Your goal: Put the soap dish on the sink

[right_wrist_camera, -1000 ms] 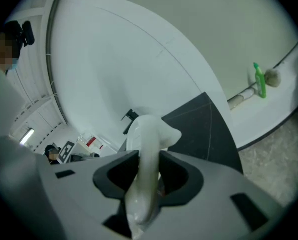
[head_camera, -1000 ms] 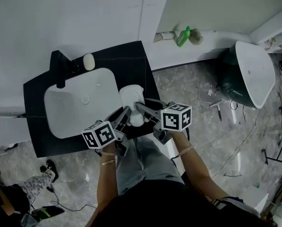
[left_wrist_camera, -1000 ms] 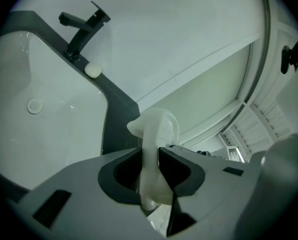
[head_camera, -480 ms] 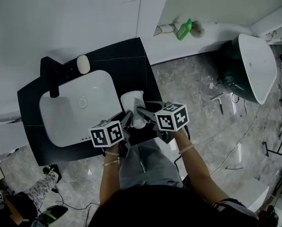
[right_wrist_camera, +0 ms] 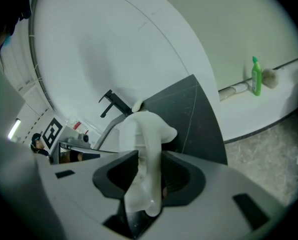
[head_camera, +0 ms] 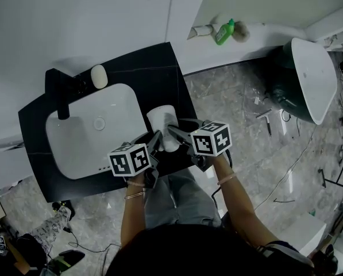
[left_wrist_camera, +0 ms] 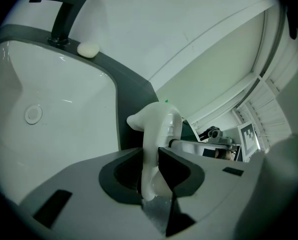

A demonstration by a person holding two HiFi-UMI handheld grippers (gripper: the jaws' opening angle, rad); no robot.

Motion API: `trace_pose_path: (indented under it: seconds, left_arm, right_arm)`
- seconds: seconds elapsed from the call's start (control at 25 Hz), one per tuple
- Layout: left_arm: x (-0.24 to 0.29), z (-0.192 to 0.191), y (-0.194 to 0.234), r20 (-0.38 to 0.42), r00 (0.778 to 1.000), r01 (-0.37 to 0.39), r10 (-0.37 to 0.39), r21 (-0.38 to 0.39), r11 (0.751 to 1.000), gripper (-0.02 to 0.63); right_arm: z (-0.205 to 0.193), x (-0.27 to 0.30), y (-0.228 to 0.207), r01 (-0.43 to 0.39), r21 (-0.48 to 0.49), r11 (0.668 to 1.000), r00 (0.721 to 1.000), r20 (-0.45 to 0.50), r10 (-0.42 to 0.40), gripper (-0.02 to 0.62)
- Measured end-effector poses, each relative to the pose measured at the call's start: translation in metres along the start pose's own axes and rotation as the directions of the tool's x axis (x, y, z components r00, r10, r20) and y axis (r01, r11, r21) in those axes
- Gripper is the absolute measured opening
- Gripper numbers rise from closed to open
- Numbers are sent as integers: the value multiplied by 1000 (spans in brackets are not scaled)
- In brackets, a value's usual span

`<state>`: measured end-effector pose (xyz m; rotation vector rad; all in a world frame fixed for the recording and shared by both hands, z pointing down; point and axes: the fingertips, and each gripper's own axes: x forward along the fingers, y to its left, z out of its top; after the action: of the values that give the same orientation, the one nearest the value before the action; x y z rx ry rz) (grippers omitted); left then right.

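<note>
A bathroom with a pale wall and a grey marbled floor (head_camera: 246, 108). Against the wall stands a dark worktop (head_camera: 165, 73) with a white basin (head_camera: 91, 137) sunk into it.

My left gripper (head_camera: 155, 140) has the rim of the white soap dish (head_camera: 162, 122) between its jaws. They are closing on it, and the left gripper view shows the pads against the rim on both sides. My right gripper (head_camera: 174, 134) pinches the same dish from the other side, jaws set on either face of its edge with the white body curving up past them. The two grippers meet at the dish with their marker cubes just apart, both angled downward.

The soap dish sits over the strip of worktop just right of the basin, near the basin's front corner. I cannot tell whether its underside touches the worktop.

Behind the basin, at its far left corner, a black faucet (head_camera: 59, 94) reaches out over the bowl. Just right of the faucet, on the worktop behind the basin, lies a pale oval bar of soap (head_camera: 99, 76). The drain (head_camera: 99, 123) shows in the basin's middle.

Well right of the basin, beyond the worktop's edge, a green bottle (head_camera: 223, 32) lies on a white ledge along the wall. Farther right again stands a large tub (head_camera: 312, 79), white inside and dark outside.
</note>
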<state>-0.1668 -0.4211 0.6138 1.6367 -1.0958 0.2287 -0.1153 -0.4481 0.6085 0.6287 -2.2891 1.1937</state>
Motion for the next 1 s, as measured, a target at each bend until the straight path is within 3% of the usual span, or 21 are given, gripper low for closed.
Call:
trace_pose_path:
  seconds: [0.28,0.4,0.72,0.88,1.0]
  left_arm:
    - [-11,6,0,47,999,13,-14,19,1000,103]
    - [-19,8,1,53,999,14,-15,27,1000,103]
    - [-78,30,-17,164,986,-15,-1,96,995,103]
    - [-120,51,-50,240,968,35,-77,172,984,103]
    - [-154,64,-80,295,941,100,-165,222,970,103]
  right_arm:
    - [0,-4,3,21,-6,1000,1000,17,-21,139]
    - [3,-8,6,20,0,1000,999,39,-20,194]
    - [36,-56,15,88,-5,996,978,190,-86,202]
    - [60,-92,45,85,-62,994,954,293,-63,201]
    - [69,-120,75,80,-98,992,931,362,-39,182]
